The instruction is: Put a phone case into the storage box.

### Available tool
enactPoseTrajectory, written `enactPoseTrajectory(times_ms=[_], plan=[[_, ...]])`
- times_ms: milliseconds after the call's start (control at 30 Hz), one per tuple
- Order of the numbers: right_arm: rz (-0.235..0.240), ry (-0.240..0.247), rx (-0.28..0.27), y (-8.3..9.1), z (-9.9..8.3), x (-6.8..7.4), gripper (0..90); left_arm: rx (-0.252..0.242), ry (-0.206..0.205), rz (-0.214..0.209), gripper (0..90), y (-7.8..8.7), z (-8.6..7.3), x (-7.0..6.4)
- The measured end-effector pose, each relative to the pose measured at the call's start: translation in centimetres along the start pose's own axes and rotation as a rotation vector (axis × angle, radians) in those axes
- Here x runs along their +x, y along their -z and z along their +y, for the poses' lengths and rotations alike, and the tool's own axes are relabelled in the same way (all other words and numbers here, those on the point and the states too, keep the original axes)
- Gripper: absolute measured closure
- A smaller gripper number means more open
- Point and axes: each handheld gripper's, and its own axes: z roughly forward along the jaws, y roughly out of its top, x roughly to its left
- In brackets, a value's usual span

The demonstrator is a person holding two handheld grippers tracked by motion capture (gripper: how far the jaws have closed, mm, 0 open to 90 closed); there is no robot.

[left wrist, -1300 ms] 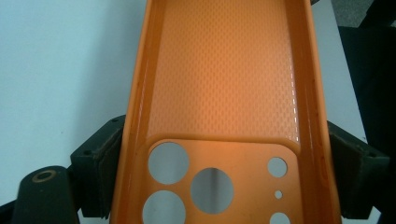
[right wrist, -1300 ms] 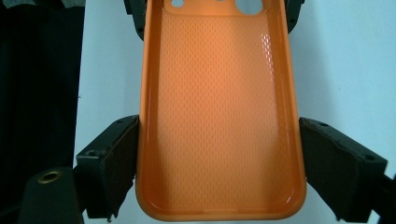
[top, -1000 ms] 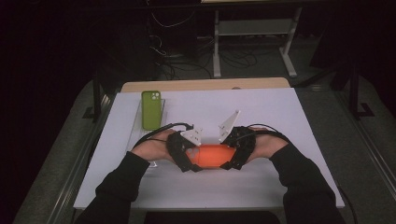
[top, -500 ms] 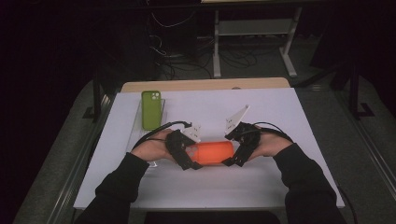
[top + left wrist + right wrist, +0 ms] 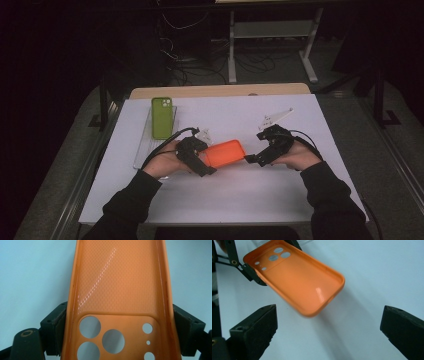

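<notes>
While the left gripper point(image 5: 201, 161) clamps the orange phone case point(image 5: 225, 153) by its sides, the right gripper point(image 5: 256, 159) stands spread, holding nothing. At ten o'clock on the white table point(image 5: 240, 190) lies a green phone point(image 5: 162, 117); dark cables point(image 5: 200, 70) clutter the twelve o'clock floor.

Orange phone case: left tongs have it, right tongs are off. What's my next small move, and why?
Probably carry the orange phone case toward the green phone at the table's far left. The left tongs clamp its camera-hole end by both side walls, its open side faces up, and the right tongs stand open, clear of it.
</notes>
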Motion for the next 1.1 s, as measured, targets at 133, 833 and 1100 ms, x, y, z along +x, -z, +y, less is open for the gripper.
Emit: enactPoseTrajectory(times_ms=[133,833,1100], plan=[[-0.065,-0.058,-0.046,-0.2,-1.4,0.2,0.4,0.009,0.044,0.042,16.3,-0.1,0.0,0.1],[-0.292,0.015,-0.160,-1.7,-4.0,2.2,0.3,0.007,0.111,0.060,16.2,0.2,-0.3,0.5],[-0.373,0.126,-0.132,-2.0,-4.0,3.0,0.3,0.014,0.109,0.061,16.2,0.1,-0.3,0.5]])
